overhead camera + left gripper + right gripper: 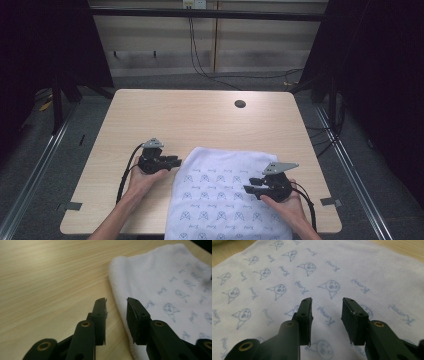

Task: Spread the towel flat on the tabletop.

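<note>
A white cloth [220, 192] printed with small blue figures lies flat on the near half of the wooden table [200, 120], hanging over the front edge. My left gripper [176, 161] is open just beside the cloth's left edge [120, 302], jaws apart with nothing between them. My right gripper [248, 186] is open low over the cloth's right part [322, 285], pointing left, also holding nothing.
A dark round hole [240, 104] sits in the far right part of the table. Cables [200, 60] hang at the wall behind. Black metal frames [57, 100] stand at both sides of the table.
</note>
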